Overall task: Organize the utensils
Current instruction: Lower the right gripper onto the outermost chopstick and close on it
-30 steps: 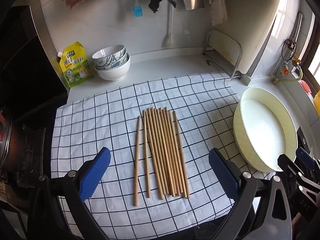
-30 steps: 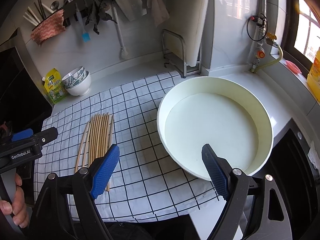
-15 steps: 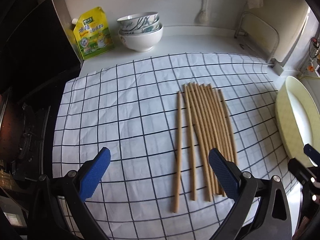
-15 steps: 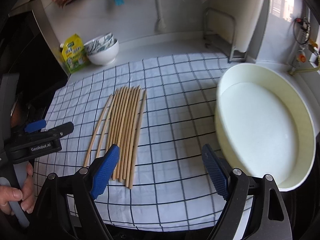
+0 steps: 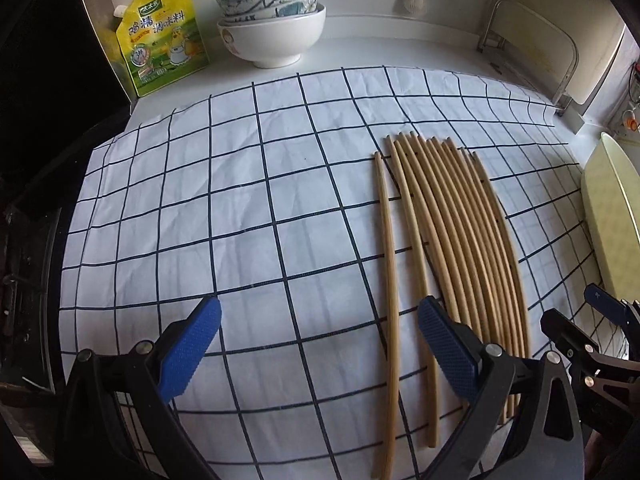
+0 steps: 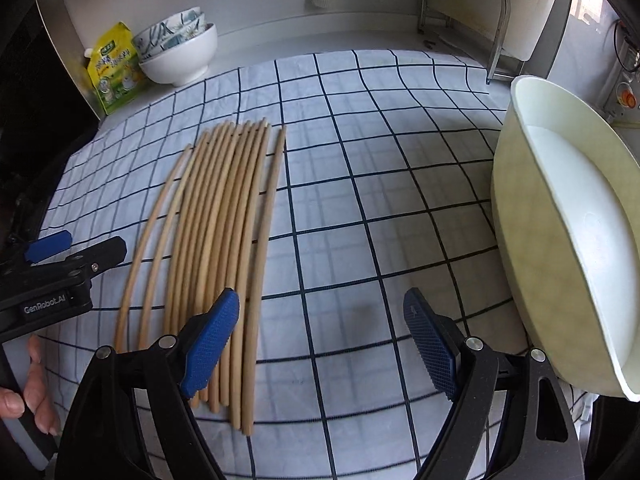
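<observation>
Several wooden chopsticks (image 5: 460, 240) lie side by side on a white checked cloth (image 5: 240, 220), with two at the left slightly apart from the rest. My left gripper (image 5: 320, 344) hangs open low over the cloth, its right finger just over the near ends of the left chopsticks. In the right wrist view the same chopsticks (image 6: 224, 216) lie left of centre, and my right gripper (image 6: 320, 344) stands open with its left finger above the rightmost sticks. Neither gripper holds anything.
A large cream basin (image 6: 568, 224) sits at the right edge of the cloth. Stacked bowls (image 5: 272, 20) and a yellow seasoning pouch (image 5: 160, 32) stand at the back left by the wall. A metal rack (image 6: 464, 4) is at the back right. A dark stove area borders the left.
Both grippers have come down and forward toward the cloth; the chopsticks loom larger. The left view has shifted left, the right view left toward the chopsticks. The chopsticks have not moved.
</observation>
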Motion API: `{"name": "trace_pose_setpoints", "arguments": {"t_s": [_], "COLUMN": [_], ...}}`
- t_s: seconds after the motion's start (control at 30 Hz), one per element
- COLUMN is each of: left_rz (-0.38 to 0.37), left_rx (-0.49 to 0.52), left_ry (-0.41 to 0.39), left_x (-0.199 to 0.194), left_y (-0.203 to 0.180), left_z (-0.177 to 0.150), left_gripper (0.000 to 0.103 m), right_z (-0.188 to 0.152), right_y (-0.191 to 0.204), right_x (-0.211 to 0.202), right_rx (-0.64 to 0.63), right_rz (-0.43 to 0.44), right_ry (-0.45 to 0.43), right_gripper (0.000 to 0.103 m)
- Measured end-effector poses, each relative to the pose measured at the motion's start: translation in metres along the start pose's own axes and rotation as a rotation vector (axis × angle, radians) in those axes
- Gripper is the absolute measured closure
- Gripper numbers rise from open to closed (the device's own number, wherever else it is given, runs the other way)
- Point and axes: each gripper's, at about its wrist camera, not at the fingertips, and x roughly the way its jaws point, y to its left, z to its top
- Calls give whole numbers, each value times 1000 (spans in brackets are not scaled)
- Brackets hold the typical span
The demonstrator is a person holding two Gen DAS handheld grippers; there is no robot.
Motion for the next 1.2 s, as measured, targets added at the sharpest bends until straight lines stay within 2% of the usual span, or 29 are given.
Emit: {"name": "trace_pose_setpoints", "arguments": {"t_s": [0.13,0.3,0.43,0.63,0.77,0.8,0.87,0.93,1.07,1.13,1.2], "left_rz": [-24,-6,-6,48,37,35,15,3,-38,-50,-63], "left_rx": [8,25,22,32,21,24,28,37,48,63,71], "left_ry": [3,18,33,42,35,33,28,27,32,31,35], "left_x": [6,11,13,17,16,16,15,14,11,9,8], "left_y": [1,0,1,1,3,2,0,-4,-11,-15,-18], "left_z": [1,-3,-9,-15,-16,-16,-15,-15,-13,-13,-11], "left_gripper": [6,6,6,6,9,11,23,29,49,61,80], "right_z": [1,2,2,3,3,3,4,3,4,4,5], "right_y": [2,4,6,8,10,10,12,15,22,23,27], "right_x": [10,16,19,22,23,23,23,22,22,21,21], "right_rx": [0,-12,-18,-34,-48,-54,-68,-88,-123,-132,-153], "right_rz": [-17,-48,-42,-57,-62,-63,-65,-56,-38,-24,-15], "right_ry": [6,6,11,15,2,-3,-12,-24,-33,-30,-27], "right_gripper": [23,23,23,23,23,23,27,37,54,61,72]}}
